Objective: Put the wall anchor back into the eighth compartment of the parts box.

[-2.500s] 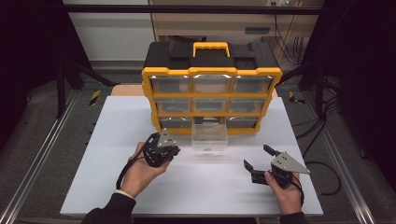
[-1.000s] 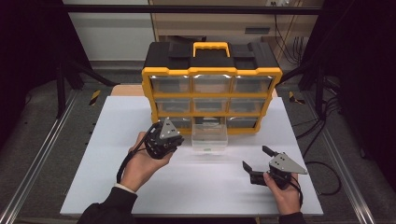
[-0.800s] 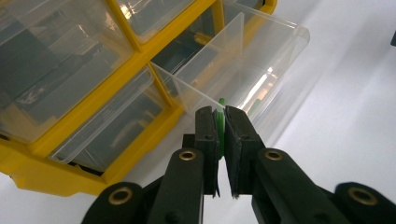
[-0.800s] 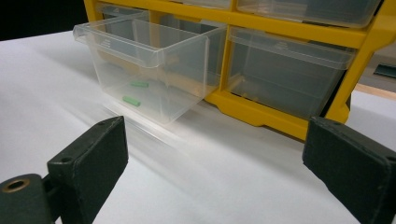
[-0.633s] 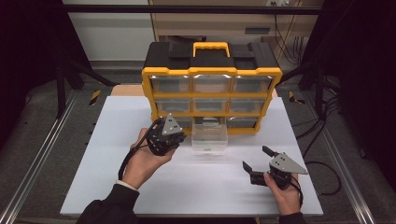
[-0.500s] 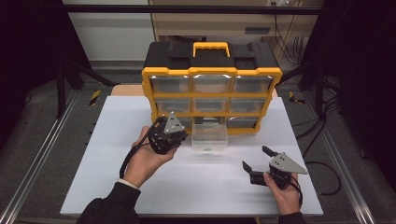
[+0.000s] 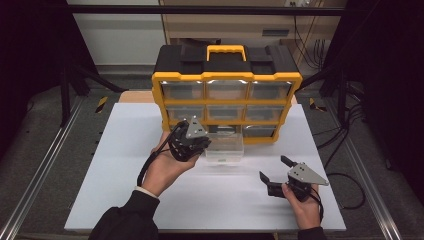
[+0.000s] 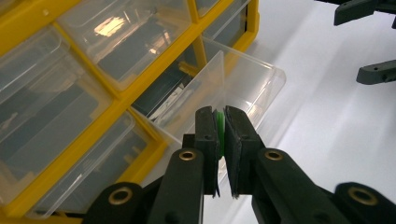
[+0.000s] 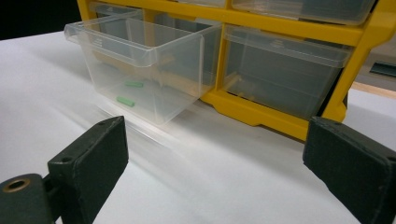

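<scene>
Organizer [image 7: 227,82]: yellow plastic frame, black lid with a yellow handle, nine clear drawers in three rows. It stands at the far side of a white, matte table [image 7: 125,170]. The bottom-middle drawer [image 7: 225,147] is pulled out toward the person; its walls are thin, glossy, transparent plastic with a rolled rim. Through its side wall, in the right gripper view, two short green sticks [image 9: 128,93] lie on the drawer floor, a little apart from each other.

Left gripper [image 7: 197,145]: black, with a grey three-cornered plate on top and brass rivets at the jaw pivots (seen in the left gripper view). It is held above the table at the drawer's left front corner. The jaws are nearly together, clamped on a small green piece [image 8: 220,130]. The piece is thin and bright green; it shows as a narrow strip between the flat black pads [image 8: 205,130], near their tips. Its full shape is hidden by the pads. Beyond the tips lies the open drawer, so the piece hangs just over the drawer's near side.

Right gripper [image 7: 277,175]: low over the table at the near right, well apart from the drawer. Jaws wide apart, nothing between them; the pads [image 9: 93,154] look dull and slightly grainy.
</scene>
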A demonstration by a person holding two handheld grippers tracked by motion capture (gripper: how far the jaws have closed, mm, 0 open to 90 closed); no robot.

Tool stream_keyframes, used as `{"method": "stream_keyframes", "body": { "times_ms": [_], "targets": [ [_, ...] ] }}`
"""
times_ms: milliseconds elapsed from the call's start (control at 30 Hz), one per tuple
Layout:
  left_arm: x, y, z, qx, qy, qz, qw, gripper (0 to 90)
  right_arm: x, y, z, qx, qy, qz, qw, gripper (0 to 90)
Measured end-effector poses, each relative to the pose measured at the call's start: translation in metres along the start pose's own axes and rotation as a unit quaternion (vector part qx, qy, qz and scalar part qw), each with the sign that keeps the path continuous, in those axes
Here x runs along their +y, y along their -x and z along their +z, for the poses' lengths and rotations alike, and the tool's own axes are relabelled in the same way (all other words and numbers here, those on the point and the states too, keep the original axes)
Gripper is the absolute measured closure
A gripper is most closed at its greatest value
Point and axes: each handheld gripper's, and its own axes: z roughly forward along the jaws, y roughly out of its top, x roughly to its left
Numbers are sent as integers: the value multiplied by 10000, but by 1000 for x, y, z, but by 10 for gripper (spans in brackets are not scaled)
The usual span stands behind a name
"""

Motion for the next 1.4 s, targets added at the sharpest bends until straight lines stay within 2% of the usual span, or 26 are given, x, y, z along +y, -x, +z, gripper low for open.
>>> {"method": "stream_keyframes", "body": {
  "times_ms": [167, 533, 800, 1133, 1400],
  "targets": [
    [5, 4, 0, 55, 96, 18, 9999, 839, 1, 1, -2, -56, 43, 16, 10000, 72],
    [7, 5, 0, 40, 117, 24, 9999, 839, 1, 0, -2, -53, 62, -8, 10000, 72],
    [9, 5, 5, -30, 227, -27, 9997, 839, 1, 1, -3, -54, 77, 0, 10000, 72],
    [13, 7, 13, -94, 247, -61, 9996, 839, 1, -1, -4, -21, 53, -19, 10000, 73],
    [15, 6, 20, -212, 322, -182, 9991, 839, 1, 0, -4, -24, 53, -29, 10000, 72]
  ]
}}
